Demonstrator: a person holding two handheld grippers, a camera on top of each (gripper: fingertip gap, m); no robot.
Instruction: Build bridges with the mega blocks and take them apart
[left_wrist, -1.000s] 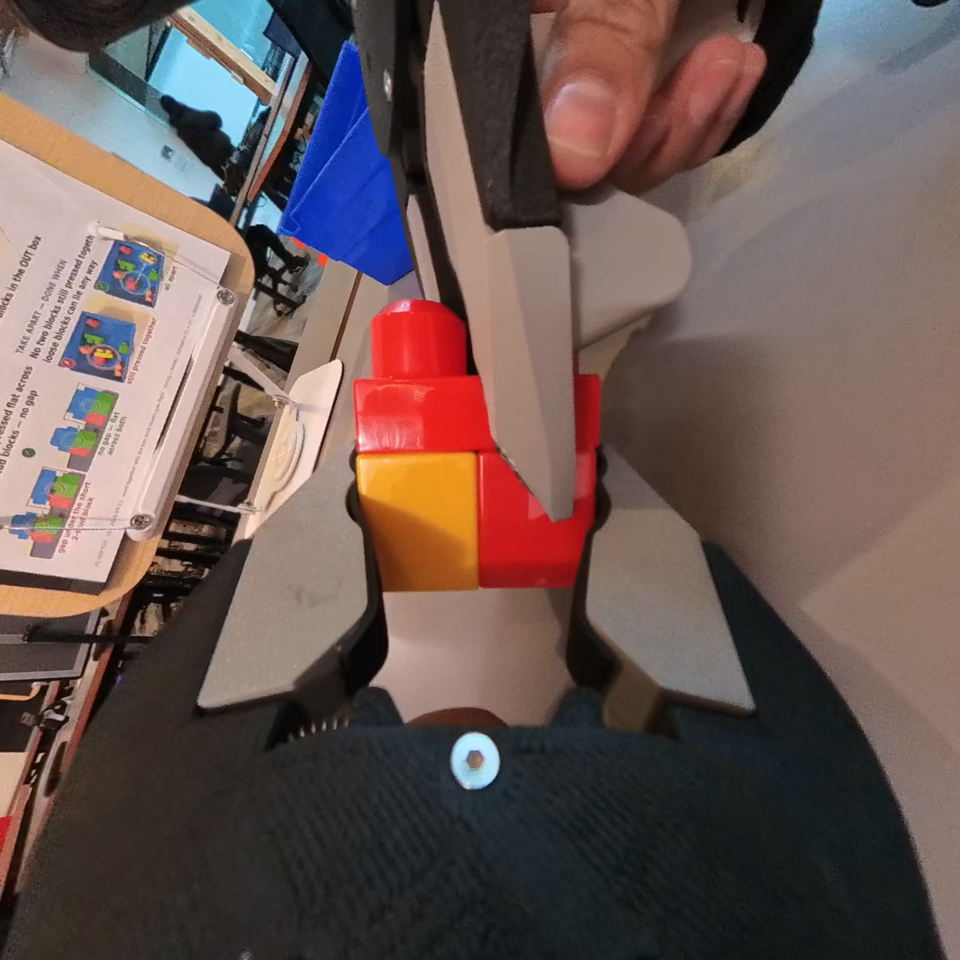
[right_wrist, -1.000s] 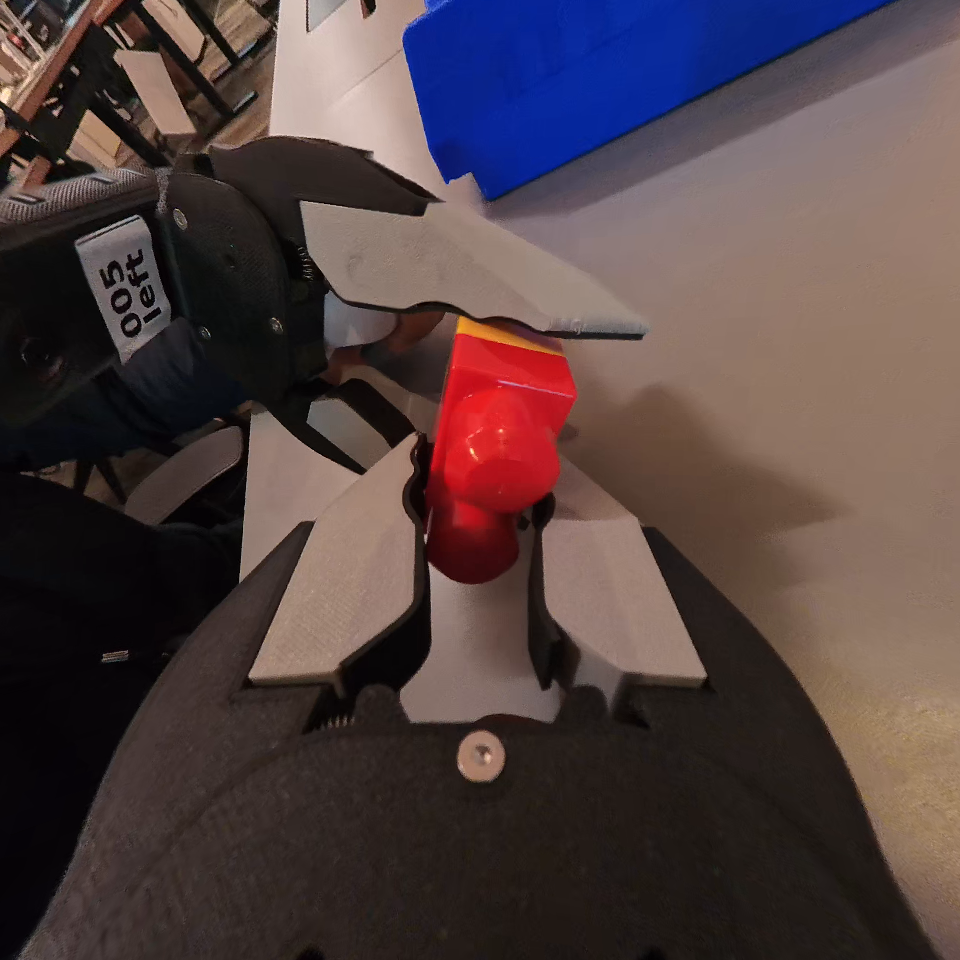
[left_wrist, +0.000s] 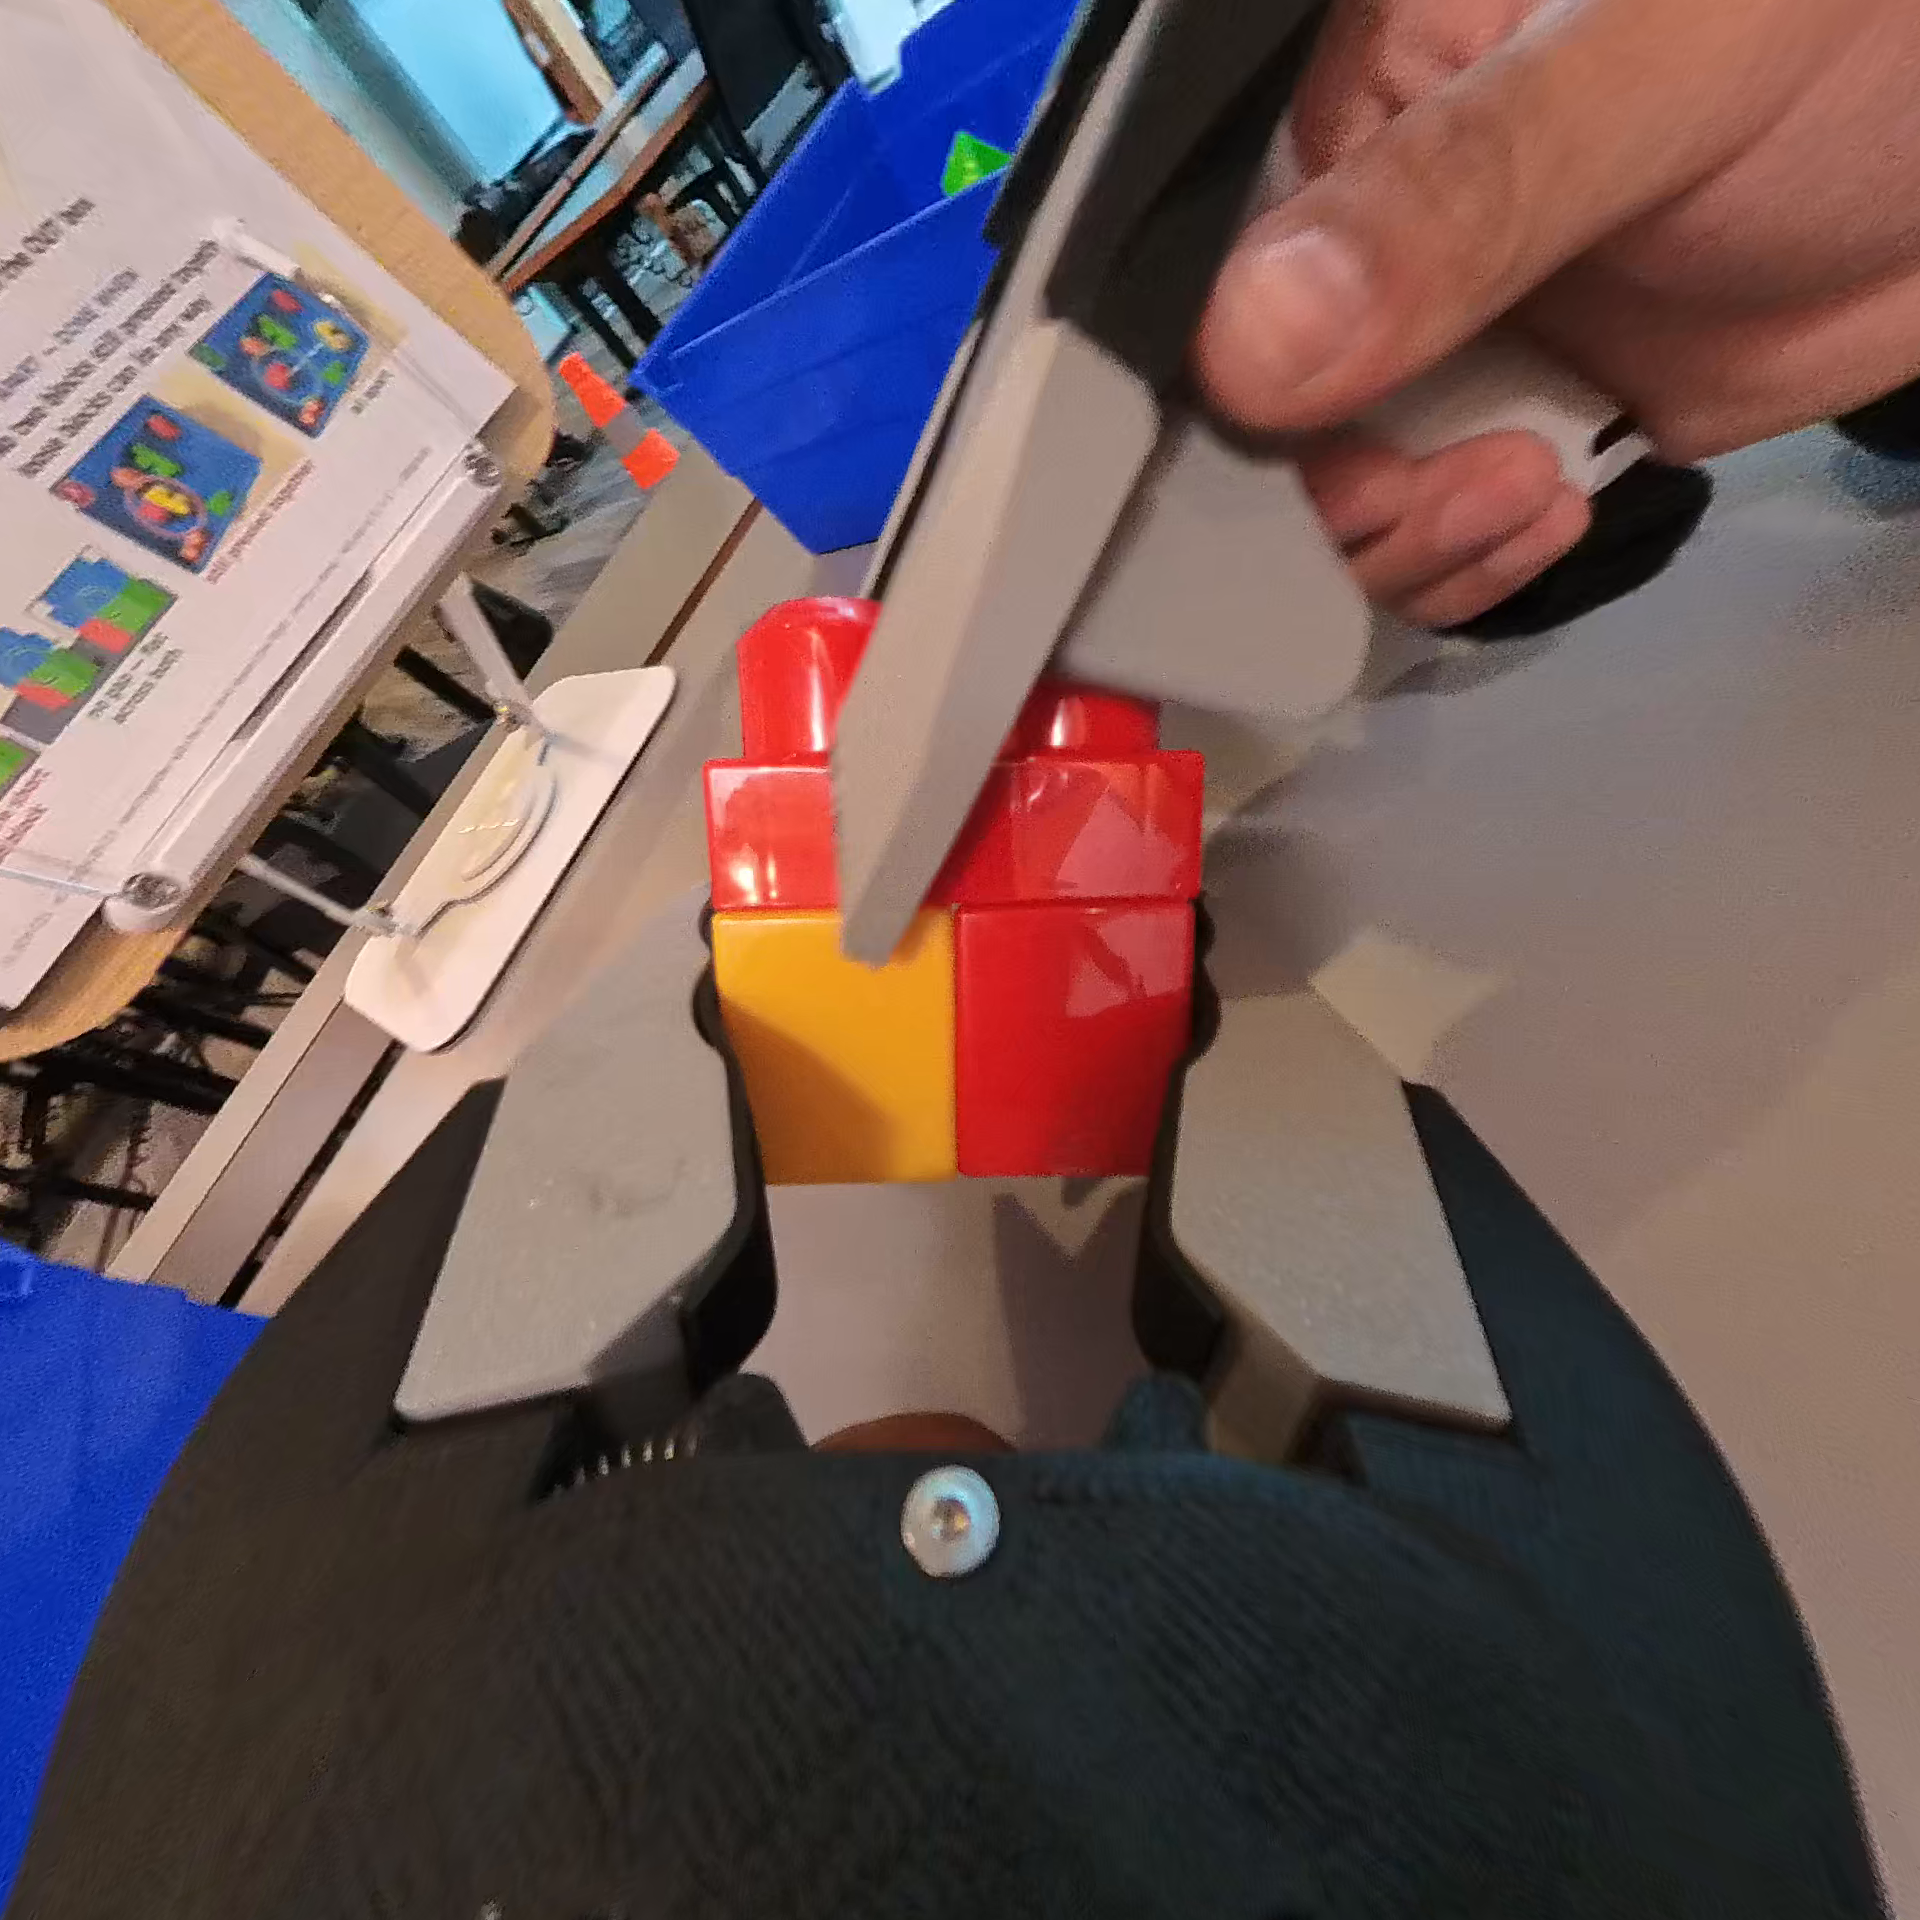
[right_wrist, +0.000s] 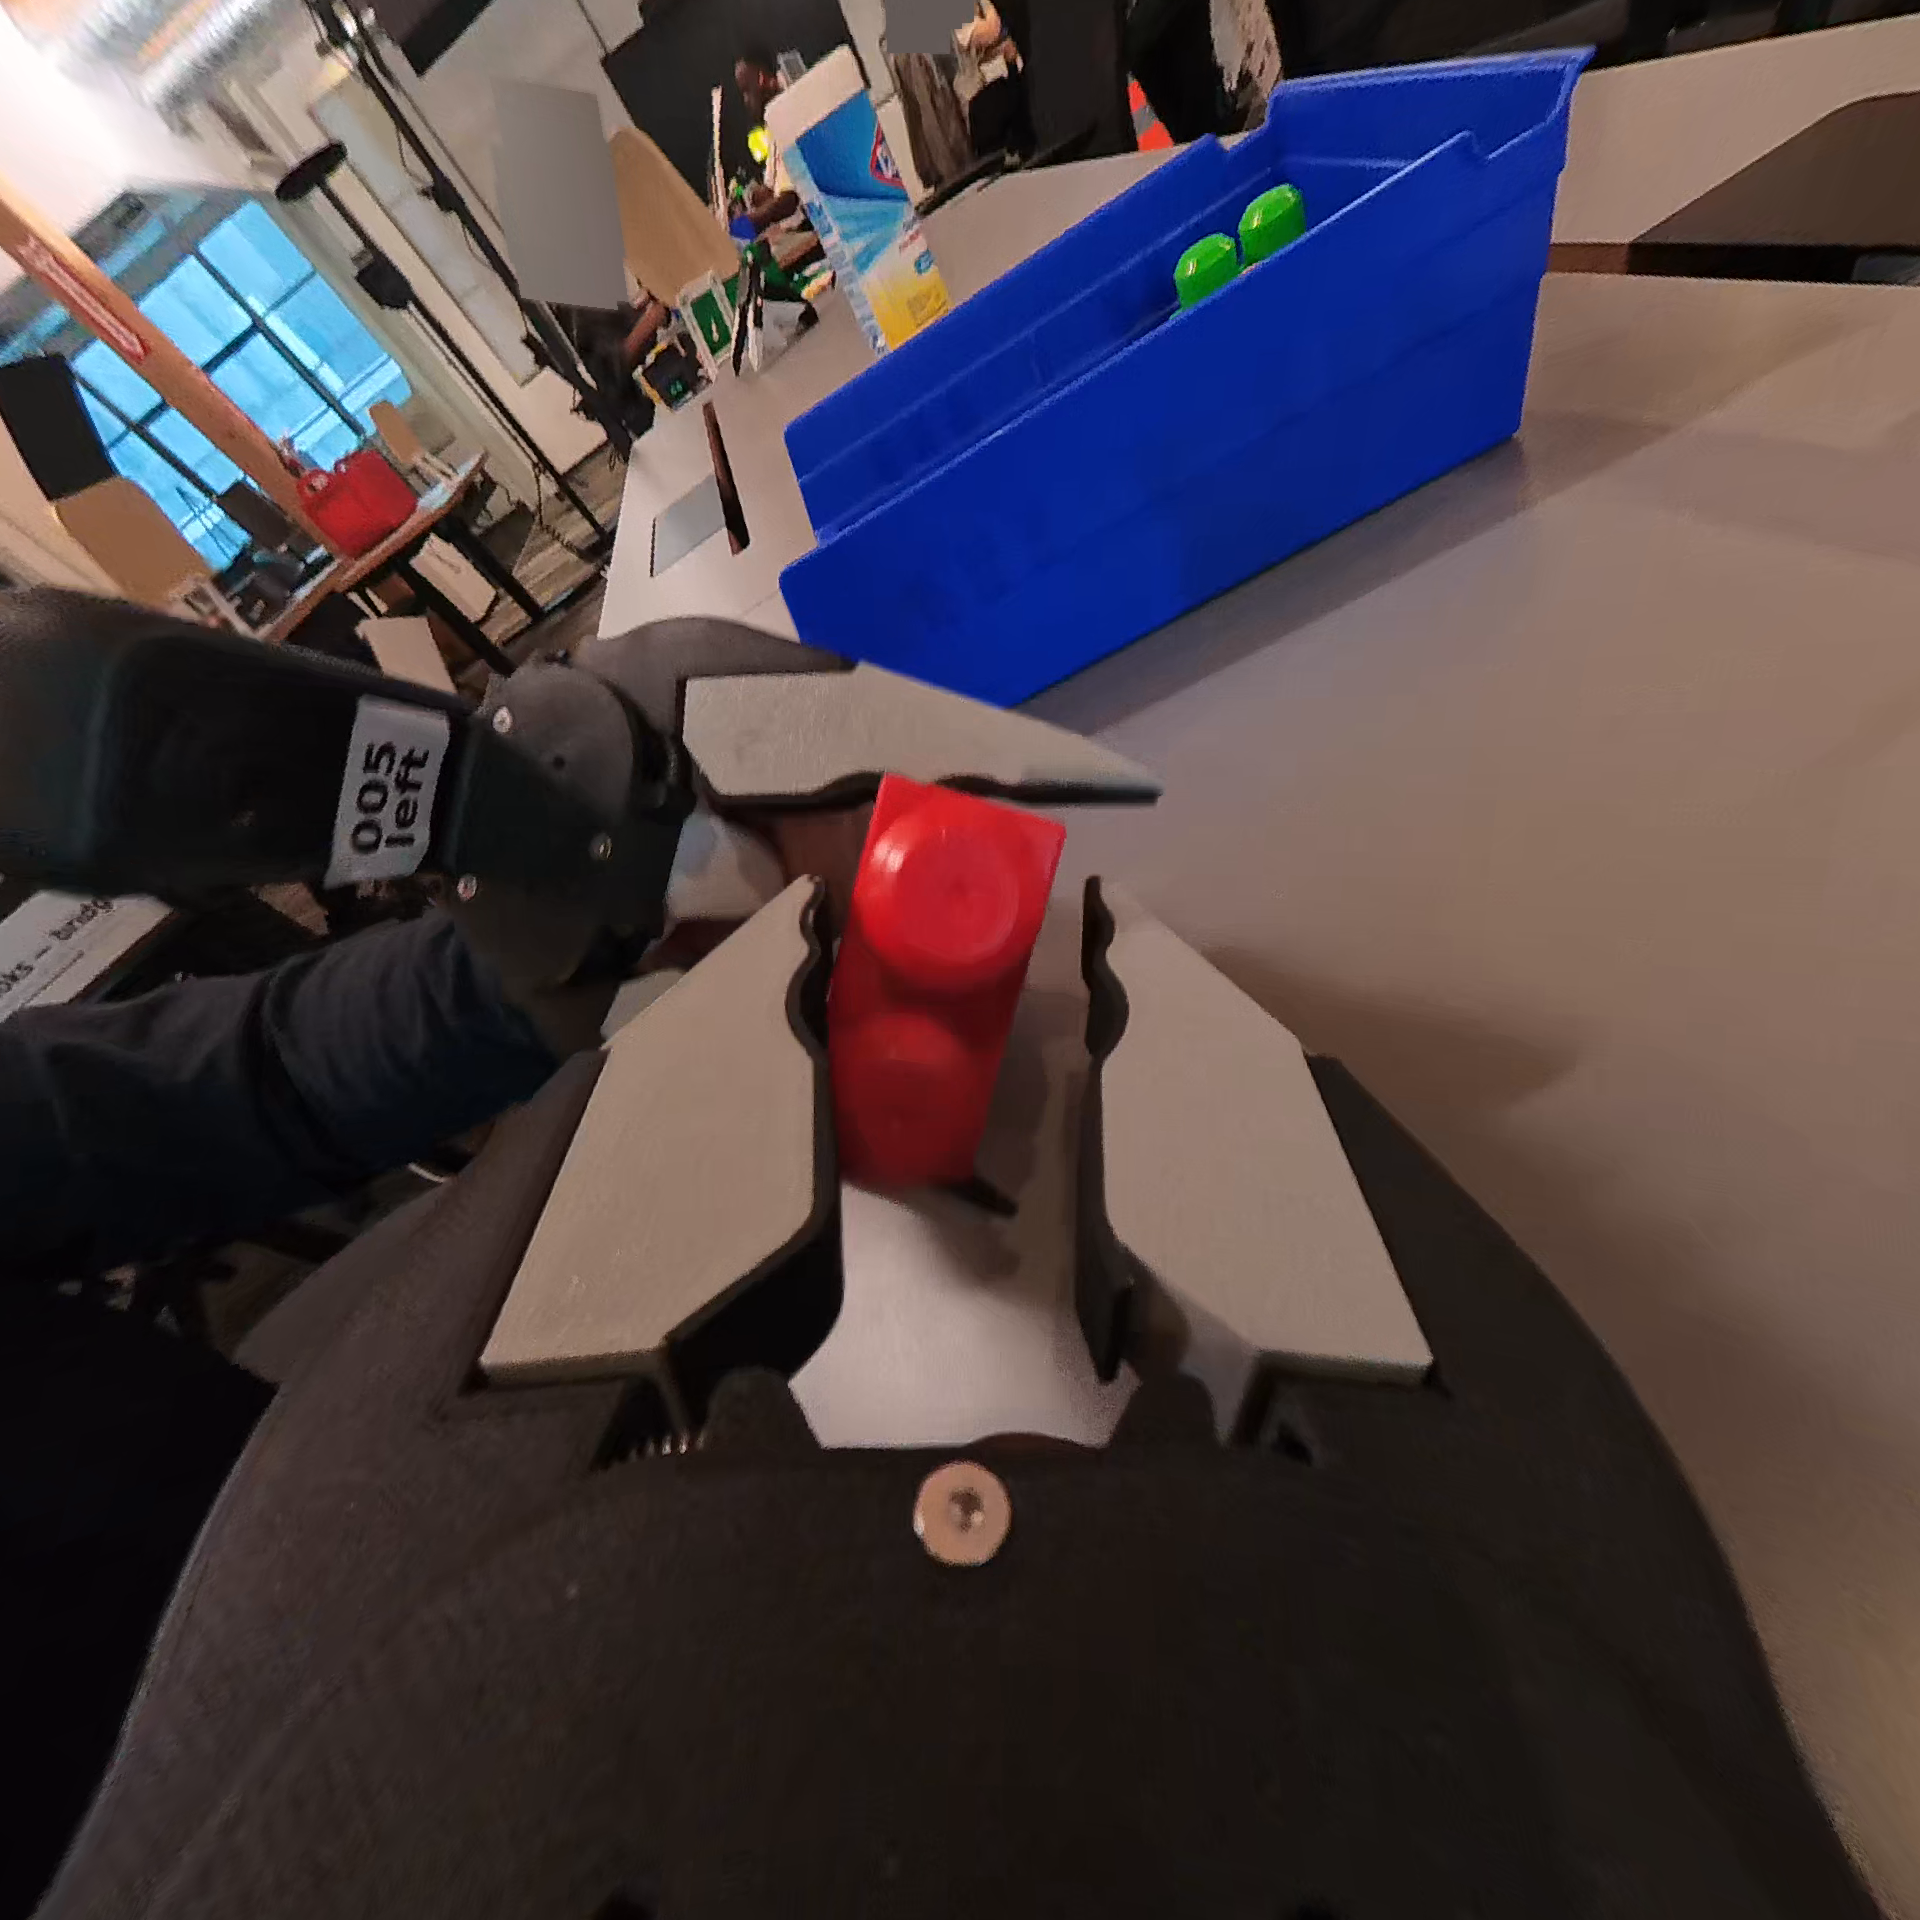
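— Jaws? Left gripper (left_wrist: 951, 1049) was clamped on the yellow block (left_wrist: 836, 1049) and red block (left_wrist: 1070, 1039); right gripper (right_wrist: 951, 997) stood parted around the red top block (right_wrist: 940, 987).

— Progress? Bridge assembled at twelve o'clock; dismantling apparently remained.

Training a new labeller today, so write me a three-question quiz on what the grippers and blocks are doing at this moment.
1. True or false: the left gripper is clamped on the block stack at its lower layer, a yellow block beside a red block.
2. What colour is the studded block in the blue bin? A red, B green, C yellow.
3. Fill in: the right gripper flanks the two-stud top block, with a gap on one side, so its jaws are ____.
Key: 1 true; 2 B; 3 open.
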